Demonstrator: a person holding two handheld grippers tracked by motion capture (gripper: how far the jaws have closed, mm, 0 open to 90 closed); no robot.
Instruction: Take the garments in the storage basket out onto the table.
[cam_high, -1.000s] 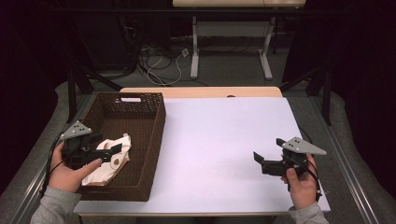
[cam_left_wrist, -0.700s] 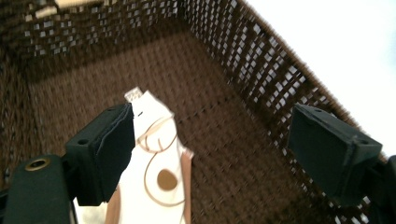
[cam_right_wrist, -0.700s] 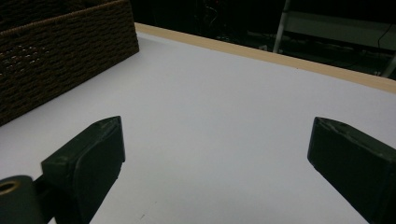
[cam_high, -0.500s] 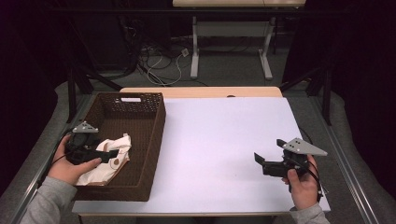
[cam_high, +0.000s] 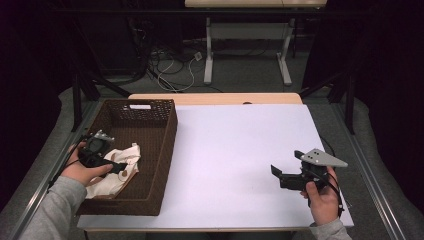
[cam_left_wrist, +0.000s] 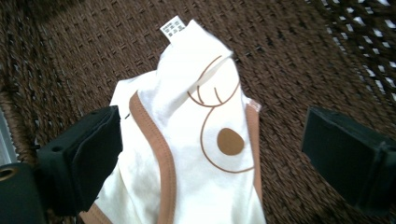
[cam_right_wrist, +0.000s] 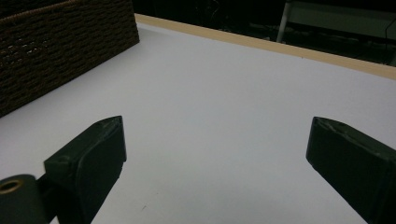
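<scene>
A cream cloth (cam_high: 122, 167) with tan trim and a brown print lies crumpled in the near left part of a dark brown woven basket (cam_high: 150, 112). My left gripper (cam_high: 119, 167) reaches over the basket's left wall and hovers just above the cloth. In the left gripper view the cloth (cam_left_wrist: 196, 154) lies between the two wide-apart jaws, a small white tag (cam_left_wrist: 173, 25) at its far tip; the gripper (cam_left_wrist: 210, 144) is open. My right gripper (cam_high: 276, 173) is held low over the white table top (cam_high: 235, 145) at the near right, open (cam_right_wrist: 217, 149), nothing between its fingers.
The basket's side wall (cam_right_wrist: 56, 37) stands to the left in the right gripper view. A bare wooden strip (cam_high: 215, 98) runs along the table's far edge. Beyond it are a desk frame's white legs (cam_high: 210, 60) and loose cables (cam_high: 175, 62) on the floor.
My left gripper has sunk lower and nearer into the basket, tilting down toward the cloth. The right gripper has hardly moved.
</scene>
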